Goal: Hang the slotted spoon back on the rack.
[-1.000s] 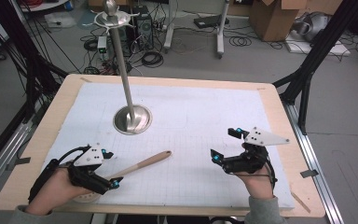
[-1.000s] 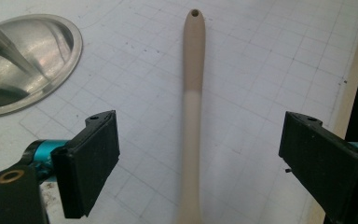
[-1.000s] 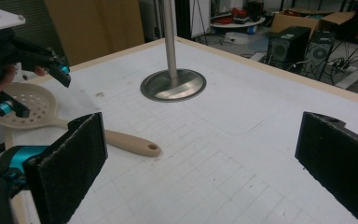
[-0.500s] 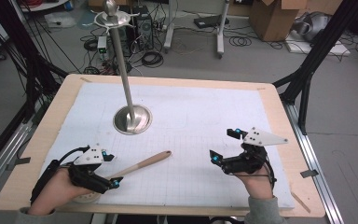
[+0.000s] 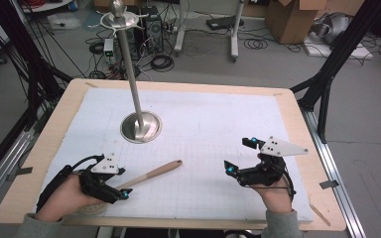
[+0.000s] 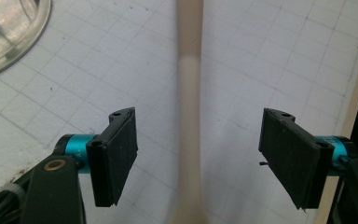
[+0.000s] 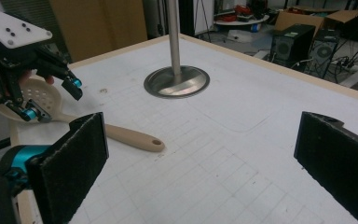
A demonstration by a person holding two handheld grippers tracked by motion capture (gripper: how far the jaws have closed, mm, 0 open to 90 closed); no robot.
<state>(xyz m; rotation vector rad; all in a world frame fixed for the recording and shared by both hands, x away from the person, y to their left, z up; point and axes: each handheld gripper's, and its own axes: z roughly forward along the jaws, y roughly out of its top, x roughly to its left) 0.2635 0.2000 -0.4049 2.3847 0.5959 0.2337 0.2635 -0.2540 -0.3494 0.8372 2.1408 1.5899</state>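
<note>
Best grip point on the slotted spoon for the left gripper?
Take the slotted spoon on its narrow neck, near the perforated bowl, coming from above. It lies flat, and the left gripper already straddles that neck, jaws just closing but not touching. The handle end is thicker and farther away.

A count of what sits on my work table.

I hold two grippers, my left gripper [image 5: 121, 191] and my right gripper [image 5: 239, 156], one in each of my two hands. On the one white gridded mat [image 5: 213, 124] lies one beige slotted spoon [image 5: 149, 175] and stands one metal stand [image 5: 140, 126], made of a single round base and a single upright pole.
</note>
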